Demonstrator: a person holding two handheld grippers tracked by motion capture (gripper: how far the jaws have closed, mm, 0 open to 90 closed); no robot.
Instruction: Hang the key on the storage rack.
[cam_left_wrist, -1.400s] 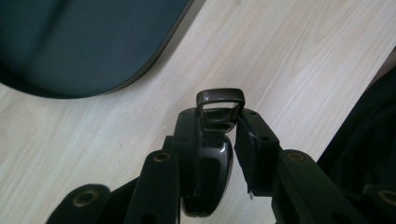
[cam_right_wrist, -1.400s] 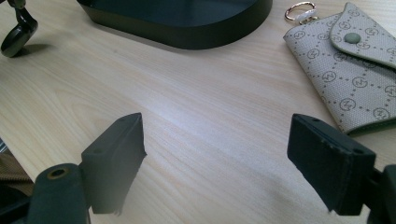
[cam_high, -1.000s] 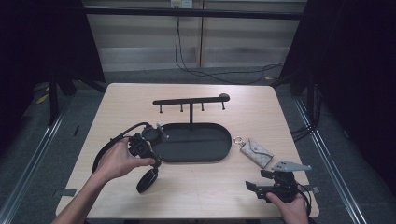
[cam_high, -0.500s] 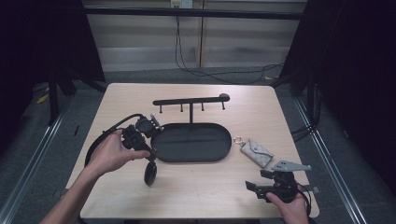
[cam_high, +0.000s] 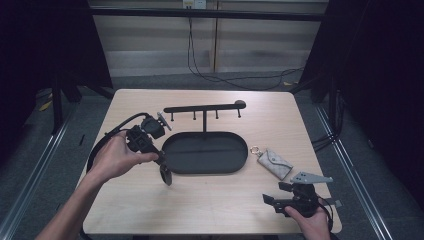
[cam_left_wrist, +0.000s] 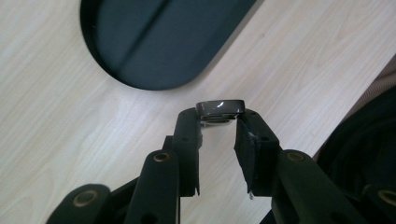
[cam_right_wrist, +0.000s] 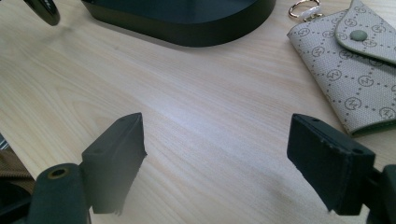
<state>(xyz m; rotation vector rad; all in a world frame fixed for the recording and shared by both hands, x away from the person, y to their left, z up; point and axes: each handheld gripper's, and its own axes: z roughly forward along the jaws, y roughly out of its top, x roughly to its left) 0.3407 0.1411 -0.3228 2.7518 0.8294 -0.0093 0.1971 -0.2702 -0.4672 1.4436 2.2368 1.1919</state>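
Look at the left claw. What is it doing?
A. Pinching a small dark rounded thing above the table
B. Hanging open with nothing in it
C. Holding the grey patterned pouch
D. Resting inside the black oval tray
A: the left claw is shut on the small dark rounded object, held above the light wooden table beside the black oval tray.

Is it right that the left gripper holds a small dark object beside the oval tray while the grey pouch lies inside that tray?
Not quite. The grey pouch lies on the table to the right of the oval tray, not inside it, as the high view shows. The rest holds: the left gripper is shut on a small dark object beside the tray.
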